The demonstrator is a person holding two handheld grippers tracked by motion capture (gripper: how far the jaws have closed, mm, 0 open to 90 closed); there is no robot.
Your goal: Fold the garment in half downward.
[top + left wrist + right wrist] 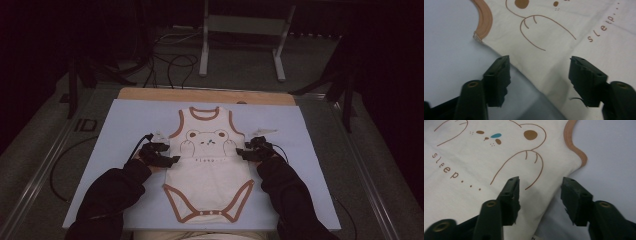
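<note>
- Both claws sit at the side edges of a cream baby bodysuit (208, 165): the left gripper (172, 160) at the garment's left side seam, the right gripper (241, 152) at its right side seam, both about level with the line of printed text.
- Jaws of the left gripper (539, 75) stand partly apart in its own view, one over the pale blue mat (125, 130), the other over the cloth, with the garment's side edge running between them; the pads do not press on the fabric, so nothing is gripped.
- Right gripper (540, 195) is likewise part open in its own view, straddling the opposite side edge: one jaw over the cloth near the bear's paw, the other over the mat, nothing pinched.
- From the high view the bodysuit lies flat and face up in the middle of the mat, neck away from the person, snap end nearest them, brown trim around the neck, armholes and leg openings. Dark sleeves come in from the bottom, and a wooden board edge (205, 94) shows beyond the mat.
- Gripper views add what the high view blurs: the word "sleep" followed by dots, a brown bear ear, the drawn paw outline, and in the right gripper view the bear's small face with a teal nose (496, 135).
- Left gripper view also catches the stitched end of the brown armhole trim (484, 22), just beside the mat.
</note>
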